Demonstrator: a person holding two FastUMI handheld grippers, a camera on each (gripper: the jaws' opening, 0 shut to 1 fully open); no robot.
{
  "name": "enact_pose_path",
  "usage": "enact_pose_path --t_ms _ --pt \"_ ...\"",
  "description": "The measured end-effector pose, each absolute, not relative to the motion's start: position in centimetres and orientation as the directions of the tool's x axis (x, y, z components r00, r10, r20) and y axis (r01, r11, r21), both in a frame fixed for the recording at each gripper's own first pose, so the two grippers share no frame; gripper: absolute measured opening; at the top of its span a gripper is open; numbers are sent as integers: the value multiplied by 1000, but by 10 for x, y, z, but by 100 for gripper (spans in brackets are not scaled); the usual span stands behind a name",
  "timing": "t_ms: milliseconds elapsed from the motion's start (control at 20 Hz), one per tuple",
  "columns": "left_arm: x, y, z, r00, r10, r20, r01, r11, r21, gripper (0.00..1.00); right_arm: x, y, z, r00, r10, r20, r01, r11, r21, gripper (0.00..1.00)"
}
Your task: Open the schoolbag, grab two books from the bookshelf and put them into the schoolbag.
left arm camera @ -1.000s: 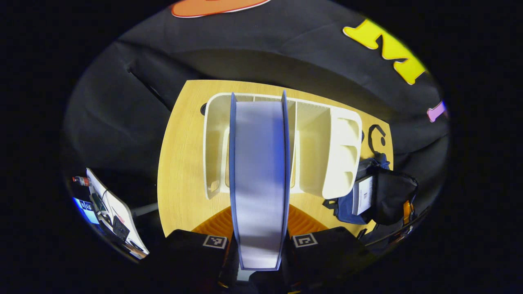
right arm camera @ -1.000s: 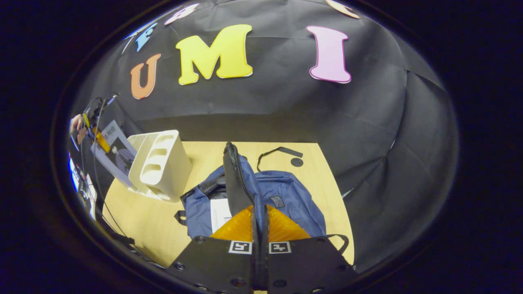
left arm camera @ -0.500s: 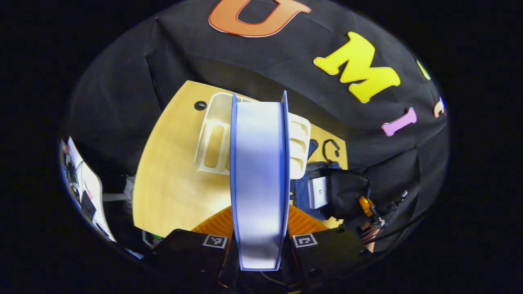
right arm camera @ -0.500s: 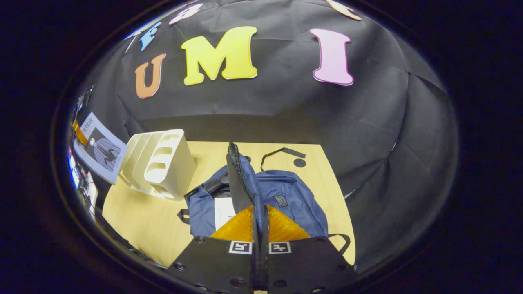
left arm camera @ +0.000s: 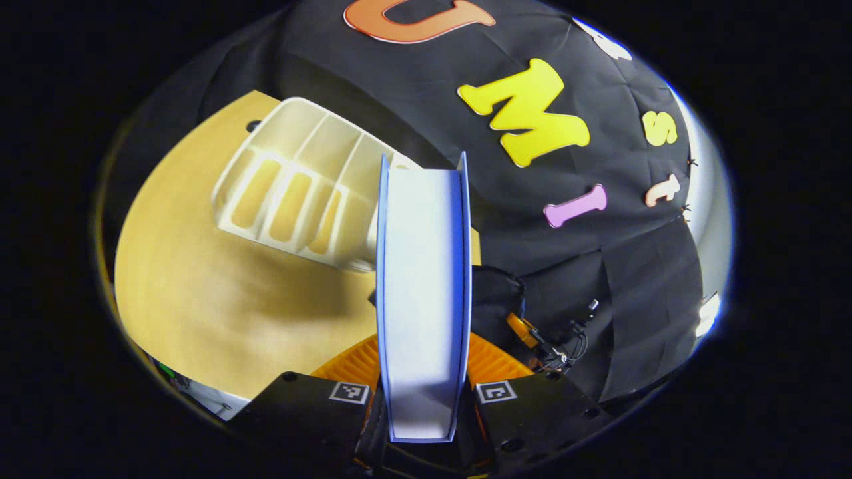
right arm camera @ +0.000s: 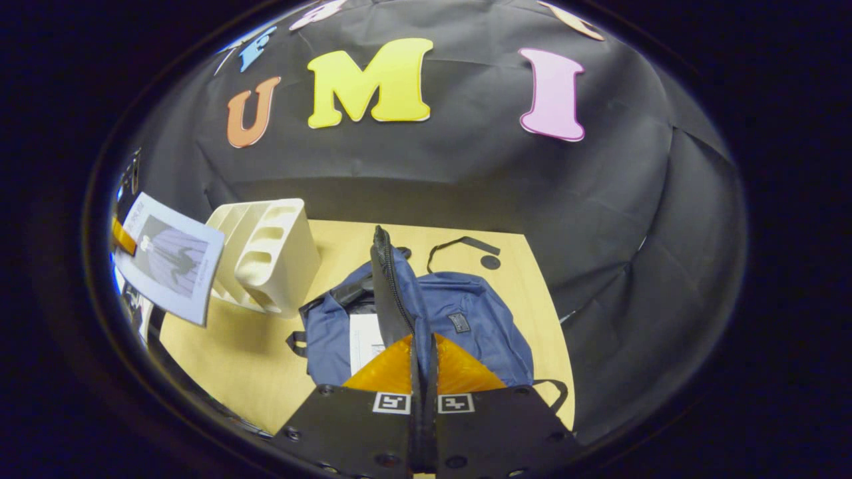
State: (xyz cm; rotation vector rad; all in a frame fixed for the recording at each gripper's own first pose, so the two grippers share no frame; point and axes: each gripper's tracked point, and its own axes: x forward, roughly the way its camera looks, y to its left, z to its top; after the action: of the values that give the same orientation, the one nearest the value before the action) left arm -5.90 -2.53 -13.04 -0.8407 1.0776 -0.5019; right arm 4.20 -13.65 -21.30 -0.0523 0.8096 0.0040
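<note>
My left gripper (left arm camera: 424, 362) is shut on a book (left arm camera: 423, 286) with blue covers and white page edges, held upright in the air. The same book (right arm camera: 170, 256) shows its printed cover at the left of the right gripper view, above the table's left edge. The white bookshelf (left arm camera: 299, 186) stands behind it on the table. My right gripper (right arm camera: 423, 346) is shut on the black zippered flap (right arm camera: 388, 293) of the blue schoolbag (right arm camera: 466, 319) and holds it up. A white book (right arm camera: 363, 340) lies inside the open bag.
The wooden table (right arm camera: 233, 352) carries the bookshelf (right arm camera: 266, 256) at the left and the bag at the right. A black strap (right arm camera: 459, 243) and a round hole (right arm camera: 490, 262) lie behind the bag. The black cloth wall closes the back and right.
My left gripper has swung the book away from the shelf front and to the right, toward the bag. The right gripper keeps the flap raised, almost unmoved.
</note>
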Motion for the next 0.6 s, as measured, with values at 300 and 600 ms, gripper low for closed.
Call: enact_pose_path --t_ms 300,600 --pt "-77 -119 -178 362 -790 -495 -36 519 -854 44 43 -143 -207 697 -30 -717 -12 998 -54 0" --pt "-65 -207 -216 342 -817 -464 -17 488 -872 44 40 -151 -200 701 -35 -712 3 999 -46 0"
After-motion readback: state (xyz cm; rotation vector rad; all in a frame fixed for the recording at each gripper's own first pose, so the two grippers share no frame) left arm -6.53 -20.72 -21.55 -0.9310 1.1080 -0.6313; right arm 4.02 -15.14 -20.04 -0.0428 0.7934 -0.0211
